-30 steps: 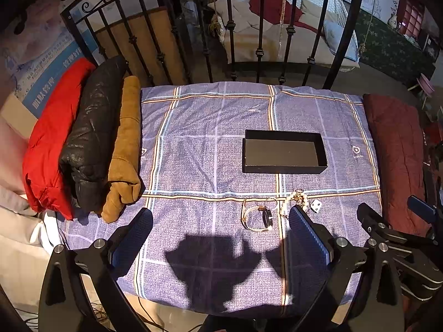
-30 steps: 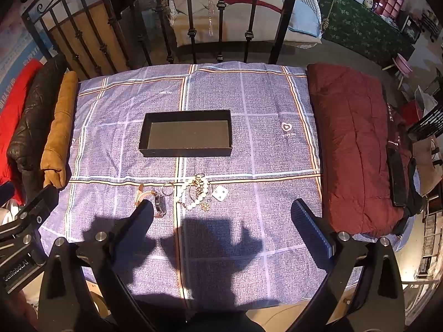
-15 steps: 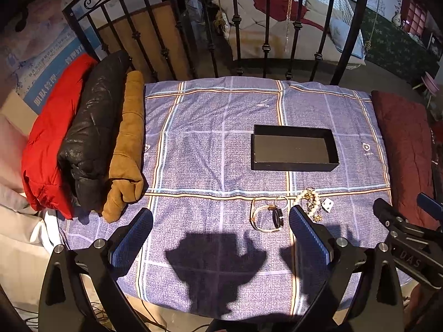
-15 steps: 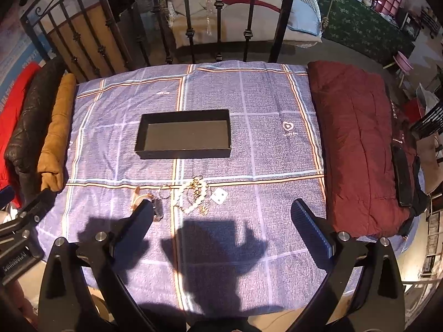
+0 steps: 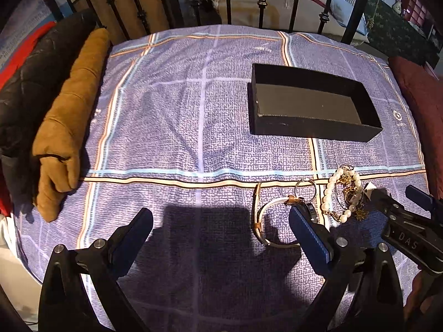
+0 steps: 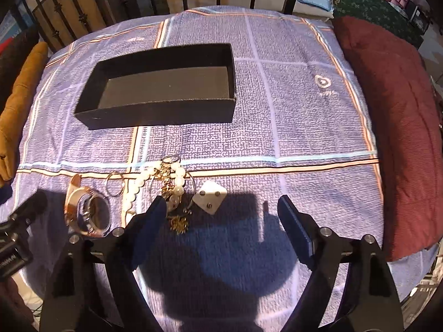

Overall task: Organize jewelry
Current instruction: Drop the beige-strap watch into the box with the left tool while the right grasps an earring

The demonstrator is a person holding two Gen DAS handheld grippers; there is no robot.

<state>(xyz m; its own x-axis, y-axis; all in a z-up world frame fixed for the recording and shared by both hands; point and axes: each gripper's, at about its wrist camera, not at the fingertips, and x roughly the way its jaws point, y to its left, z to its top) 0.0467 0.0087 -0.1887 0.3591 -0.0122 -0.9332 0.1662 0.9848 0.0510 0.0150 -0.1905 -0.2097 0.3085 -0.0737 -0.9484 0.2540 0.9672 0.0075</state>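
Your bed (image 5: pixel 171 116), under its purple plaid cover, carries an empty black box (image 5: pixel 310 127) and a jewelry cluster nearer you. Left hand-held gripper (image 5: pixel 221 228) — released — has the watch (image 5: pixel 272 215) just beside its right finger. Right hand-held gripper (image 6: pixel 221 211), also released, flanks the earring card (image 6: pixel 209 197); pearl bracelet (image 6: pixel 155 182) beside its left finger.

Before me lies a purple checked bedspread (image 5: pixel 171 116) under hard warm light, my own shadow dark across its near edge. A black iron railing (image 5: pixel 260 2) stands behind it. Tan (image 5: pixel 69 116) and black (image 5: pixel 25 88) folded coats lie left, a maroon quilt (image 6: pixel 387 116) right
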